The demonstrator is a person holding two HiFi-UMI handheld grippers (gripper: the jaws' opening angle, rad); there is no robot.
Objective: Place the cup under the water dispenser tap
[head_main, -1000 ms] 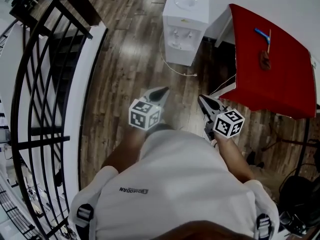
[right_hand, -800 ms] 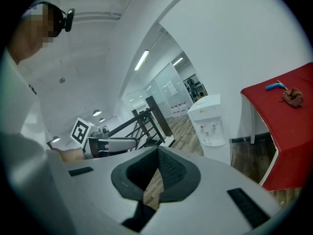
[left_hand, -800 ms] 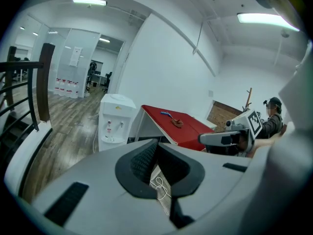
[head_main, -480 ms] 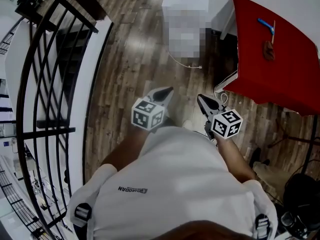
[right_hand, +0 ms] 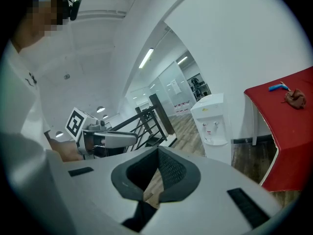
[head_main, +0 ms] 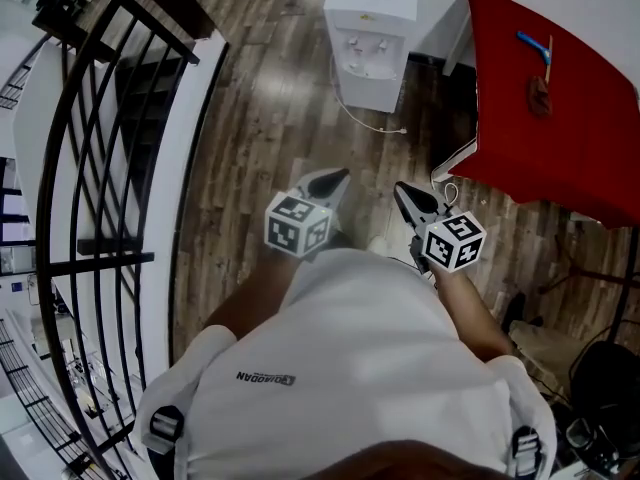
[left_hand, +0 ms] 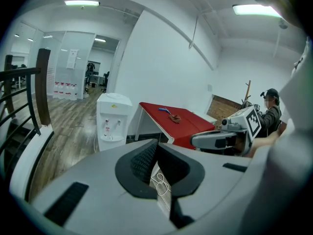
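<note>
A white water dispenser point(head_main: 370, 28) stands on the wood floor, well ahead of me beside a red table point(head_main: 560, 128). It also shows in the left gripper view as the dispenser point(left_hand: 112, 121) and in the right gripper view as the dispenser point(right_hand: 212, 124). No cup appears in any view. My left gripper point(head_main: 328, 182) and right gripper point(head_main: 404, 196) are held side by side at waist height, pointing toward the dispenser. Both are shut with nothing between the jaws, as the left gripper point(left_hand: 156, 143) and right gripper point(right_hand: 159, 152) show close up.
A black stair railing point(head_main: 90, 168) with a white ledge runs along the left. A white cord point(head_main: 375, 123) trails on the floor from the dispenser. A blue object point(head_main: 533, 46) and a brown object point(head_main: 541, 96) lie on the red table. Dark bags and cables sit at lower right.
Both grippers keep nearly the same pose. The head view has shifted slightly, so the dispenser and table sit a little higher in the picture.
</note>
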